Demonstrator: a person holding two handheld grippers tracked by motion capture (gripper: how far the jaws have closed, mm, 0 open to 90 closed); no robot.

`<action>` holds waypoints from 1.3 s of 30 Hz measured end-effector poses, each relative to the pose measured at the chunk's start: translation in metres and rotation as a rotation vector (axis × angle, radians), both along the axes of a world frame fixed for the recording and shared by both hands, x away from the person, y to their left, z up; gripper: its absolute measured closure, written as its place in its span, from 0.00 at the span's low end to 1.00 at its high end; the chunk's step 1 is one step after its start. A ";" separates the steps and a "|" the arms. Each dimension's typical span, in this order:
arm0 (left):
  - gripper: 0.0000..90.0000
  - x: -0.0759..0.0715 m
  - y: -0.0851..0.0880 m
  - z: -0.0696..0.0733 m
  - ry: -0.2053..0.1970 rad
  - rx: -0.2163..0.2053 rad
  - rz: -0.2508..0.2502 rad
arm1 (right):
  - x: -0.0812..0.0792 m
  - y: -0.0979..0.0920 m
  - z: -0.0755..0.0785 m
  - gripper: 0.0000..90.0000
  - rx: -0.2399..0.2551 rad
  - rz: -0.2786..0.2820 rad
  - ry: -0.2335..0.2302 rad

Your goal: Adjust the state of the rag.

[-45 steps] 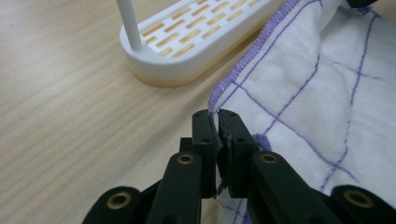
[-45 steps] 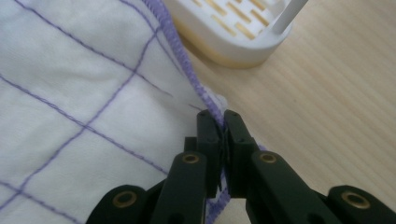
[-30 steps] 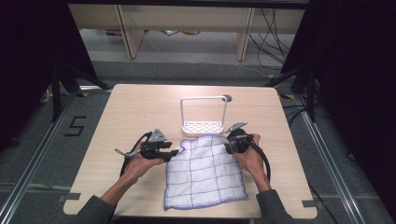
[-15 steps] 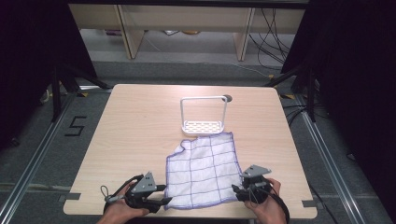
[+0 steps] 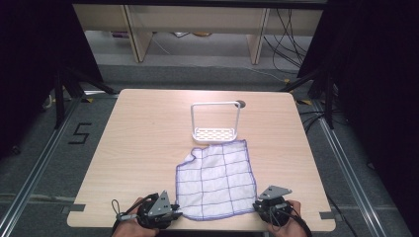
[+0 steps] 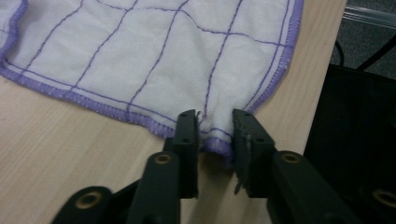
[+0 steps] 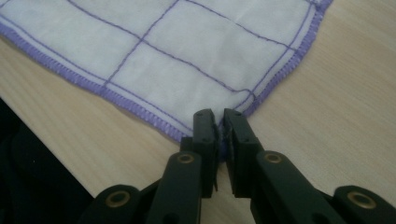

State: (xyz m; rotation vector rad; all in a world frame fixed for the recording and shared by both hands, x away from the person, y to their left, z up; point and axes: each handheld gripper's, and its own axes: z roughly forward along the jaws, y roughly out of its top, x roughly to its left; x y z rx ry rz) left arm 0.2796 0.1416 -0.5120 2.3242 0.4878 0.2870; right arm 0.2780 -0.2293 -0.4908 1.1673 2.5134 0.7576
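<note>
A white cloth (image 5: 217, 180) with a purple grid and purple hem lies flat on the wooden table (image 5: 148, 148), its near edge close to the table's front. My left gripper (image 5: 178, 213) is at the cloth's near left corner. In the left gripper view its jaws have just been closing and pinch the bunched corner (image 6: 215, 133). At the near right corner, my right gripper (image 5: 258, 206) has also just been closing; its jaws (image 7: 219, 114) are nearly together with the hem (image 7: 222, 140) caught between them.
A white wire rack (image 5: 216, 121) stands upright just beyond the cloth's far edge, near a round hole (image 5: 241, 104) in the tabletop. The cloth's far left corner (image 5: 193, 157) is folded in. Dark floor and cables surround the table.
Both hands came back from the cloth's far corners to its near corners. The jaws, open half a second ago, now pinch the near corners. The cloth lies where it was.
</note>
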 end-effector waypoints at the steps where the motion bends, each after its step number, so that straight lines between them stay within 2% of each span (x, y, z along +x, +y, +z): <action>1: 0.88 0.000 0.001 0.000 0.011 -0.016 0.002 | -0.002 0.001 0.001 0.95 -0.003 0.005 0.000; 3: 0.91 0.001 0.003 0.001 0.016 -0.020 0.006 | -0.004 0.002 0.002 0.95 -0.012 0.014 -0.005; 5: 0.93 0.001 0.006 0.003 0.003 -0.021 -0.002 | -0.010 0.004 0.004 0.96 -0.020 0.034 -0.022; 6: 0.93 -0.001 0.007 0.004 0.004 -0.033 0.000 | -0.014 0.004 0.005 0.96 -0.017 0.038 -0.025; 7: 0.93 -0.003 0.009 0.007 0.012 -0.018 -0.007 | -0.020 0.005 0.008 0.96 -0.020 0.051 -0.022; 8: 0.93 -0.003 0.009 0.007 0.012 -0.018 -0.007 | -0.020 0.005 0.008 0.96 -0.020 0.051 -0.022; 9: 0.93 -0.006 0.009 0.007 0.017 -0.038 -0.010 | -0.024 0.006 0.009 0.96 -0.022 0.053 -0.022; 10: 0.93 -0.008 0.010 0.007 0.017 -0.033 -0.023 | -0.028 0.009 0.010 0.95 -0.053 0.076 -0.053; 11: 0.93 -0.010 0.010 0.007 0.024 -0.023 -0.020 | -0.028 0.009 0.010 0.95 -0.053 0.076 -0.053; 13: 0.90 -0.012 0.009 0.004 0.037 -0.038 -0.008 | -0.028 0.010 0.010 0.93 -0.058 0.076 -0.049; 14: 0.87 -0.011 0.011 0.003 0.036 -0.027 -0.012 | -0.026 0.008 0.010 0.82 -0.041 0.054 -0.048; 15: 0.83 -0.011 0.011 0.003 0.036 -0.027 -0.012 | -0.026 0.008 0.010 0.82 -0.041 0.054 -0.048; 16: 0.77 -0.008 0.012 0.003 0.058 -0.030 -0.002 | -0.023 0.004 0.010 0.70 0.001 0.027 -0.055; 17: 0.69 -0.008 0.012 0.003 0.058 -0.030 -0.002 | -0.023 0.004 0.010 0.70 0.001 0.027 -0.055; 18: 0.69 -0.006 0.013 0.004 0.066 -0.059 0.020 | -0.021 0.002 0.011 0.62 0.021 0.002 -0.056; 19: 0.54 -0.004 0.014 0.006 0.078 -0.090 0.054 | -0.014 -0.004 0.012 0.55 0.059 -0.038 -0.067; 20: 0.49 0.003 0.018 0.012 0.102 -0.155 0.098 | -0.009 -0.007 0.013 0.50 0.080 -0.065 -0.067; 21: 0.46 0.007 0.019 0.016 0.100 -0.193 0.126 | -0.002 -0.011 0.013 0.48 0.093 -0.073 -0.098; 22: 0.43 0.013 0.021 0.020 0.072 -0.193 0.142 | 0.004 -0.013 0.014 0.48 0.120 -0.090 -0.102; 23: 0.43 0.013 0.021 0.020 0.072 -0.193 0.142 | 0.004 -0.013 0.014 0.48 0.120 -0.090 -0.102; 24: 0.43 0.026 0.022 0.026 0.029 -0.196 0.172 | 0.019 -0.017 0.018 0.46 0.158 -0.084 -0.128; 25: 0.43 0.026 0.022 0.026 0.029 -0.196 0.172 | 0.019 -0.017 0.018 0.46 0.158 -0.084 -0.128; 26: 0.42 0.034 0.025 0.029 0.016 -0.172 0.179 | 0.035 -0.018 0.023 0.46 0.179 -0.100 -0.134; 27: 0.42 0.040 0.022 0.029 0.018 -0.204 0.216 | 0.035 -0.018 0.023 0.46 0.179 -0.100 -0.134; 28: 0.42 0.052 0.022 0.032 0.001 -0.169 0.235 | 0.052 -0.018 0.028 0.45 0.176 -0.120 -0.147; 29: 0.41 0.052 0.022 0.032 0.001 -0.169 0.235 | 0.060 -0.018 0.030 0.44 0.173 -0.123 -0.158; 30: 0.41 0.058 0.019 0.031 -0.005 -0.194 0.254 | 0.060 -0.018 0.030 0.44 0.173 -0.123 -0.158; 32: 0.41 0.071 0.016 0.032 -0.009 -0.185 0.270 | 0.078 -0.017 0.032 0.44 0.172 -0.124 -0.169; 33: 0.41 0.082 0.012 0.032 -0.015 -0.180 0.286 | 0.092 -0.016 0.034 0.44 0.183 -0.131 -0.163; 34: 0.41 0.087 0.009 0.031 -0.021 -0.176 0.292 | 0.097 -0.014 0.036 0.44 0.182 -0.150 -0.143; 35: 0.42 0.087 0.009 0.031 -0.021 -0.176 0.292 | 0.097 -0.014 0.036 0.44 0.182 -0.150 -0.143; 36: 0.43 0.096 0.001 0.030 -0.021 -0.170 0.285 | 0.111 -0.013 0.036 0.44 0.154 -0.136 -0.149; 37: 0.43 0.096 0.001 0.030 -0.021 -0.170 0.285 | 0.116 -0.011 0.037 0.44 0.156 -0.144 -0.136; 39: 0.44 0.108 -0.013 0.026 -0.016 -0.155 0.276 | 0.126 -0.009 0.037 0.43 0.144 -0.149 -0.132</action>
